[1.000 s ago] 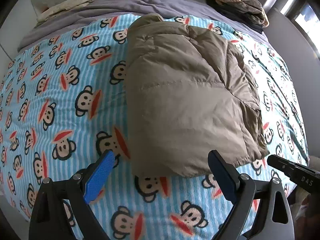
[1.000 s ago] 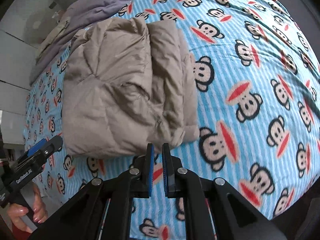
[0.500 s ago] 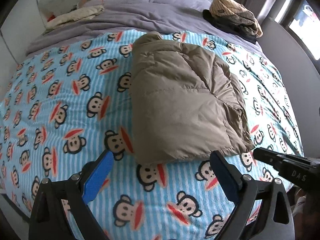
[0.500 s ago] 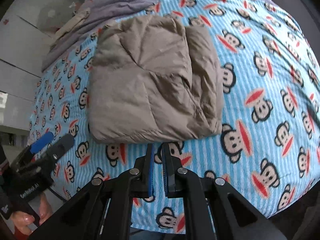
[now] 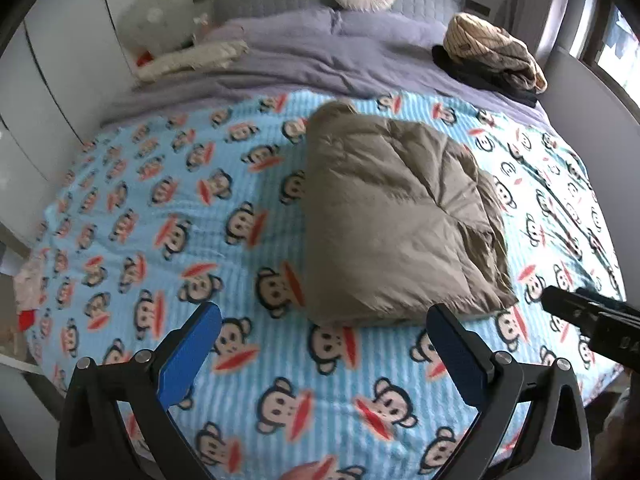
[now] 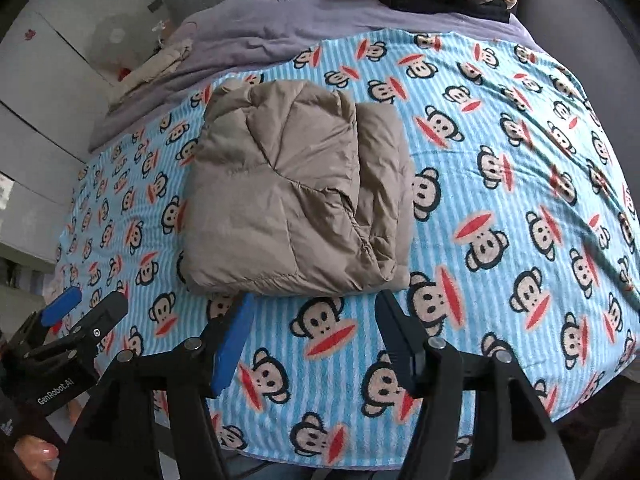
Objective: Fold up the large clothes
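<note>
On the monkey-print blanket (image 5: 168,184), a tan puffer jacket (image 5: 392,216) is seen folded into a thick rectangle, untouched by either tool. The left gripper (image 5: 324,344) is held above the blanket's near edge, its jaws opening wide with nothing between them. The right gripper (image 6: 316,332) is likewise opening and empty, just short of the jacket.
</note>
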Tool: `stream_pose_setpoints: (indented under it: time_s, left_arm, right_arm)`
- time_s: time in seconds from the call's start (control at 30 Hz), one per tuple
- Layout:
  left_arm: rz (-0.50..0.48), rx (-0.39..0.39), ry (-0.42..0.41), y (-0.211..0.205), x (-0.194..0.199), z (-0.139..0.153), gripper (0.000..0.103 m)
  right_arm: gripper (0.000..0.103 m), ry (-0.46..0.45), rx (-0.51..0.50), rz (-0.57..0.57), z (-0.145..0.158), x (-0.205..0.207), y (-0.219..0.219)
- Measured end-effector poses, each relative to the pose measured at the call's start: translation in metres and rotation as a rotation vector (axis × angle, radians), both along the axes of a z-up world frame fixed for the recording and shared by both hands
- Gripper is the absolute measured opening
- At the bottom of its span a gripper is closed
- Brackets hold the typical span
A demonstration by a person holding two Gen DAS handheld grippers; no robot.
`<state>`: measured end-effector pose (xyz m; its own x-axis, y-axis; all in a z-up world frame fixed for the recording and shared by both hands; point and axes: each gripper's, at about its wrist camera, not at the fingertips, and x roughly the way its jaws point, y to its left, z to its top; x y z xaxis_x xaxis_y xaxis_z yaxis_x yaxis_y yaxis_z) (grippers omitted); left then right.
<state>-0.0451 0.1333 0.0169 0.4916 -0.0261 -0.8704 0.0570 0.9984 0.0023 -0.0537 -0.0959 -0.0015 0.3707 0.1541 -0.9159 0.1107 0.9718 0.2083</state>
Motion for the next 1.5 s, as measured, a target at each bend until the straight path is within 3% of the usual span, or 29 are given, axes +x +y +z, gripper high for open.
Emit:
stream_pose_setpoints:
  time_s: [0.13,0.2,0.4,0.8,1.5]
  left_arm:
    - [0.023,0.010,-0.026,0.006,-0.002,0.012,0.103]
    - [0.034,0.013,-0.029,0.009,-0.003,0.016,0.103]
    - [0.053,0.021,-0.061,0.009,-0.008,0.029,0.103]
    - [0.035,0.003,-0.081,0.005,-0.010,0.042,0.103]
    - [0.048,0.014,-0.069,0.008,-0.003,0.038,0.103]
  right_arm:
    - [0.086,-0.076,-0.064,-0.005,0.020,-0.005,0.006]
    - [0.103,-0.116,-0.083,-0.010,0.030,-0.008,0.009]
    - [0.103,-0.188,-0.111,-0.038,0.046,-0.014,0.015]
    - [0.103,-0.182,-0.155,-0.042,0.055,-0.013,0.018]
    - [0.103,-0.178,-0.158,-0.049,0.055,-0.013,0.021]
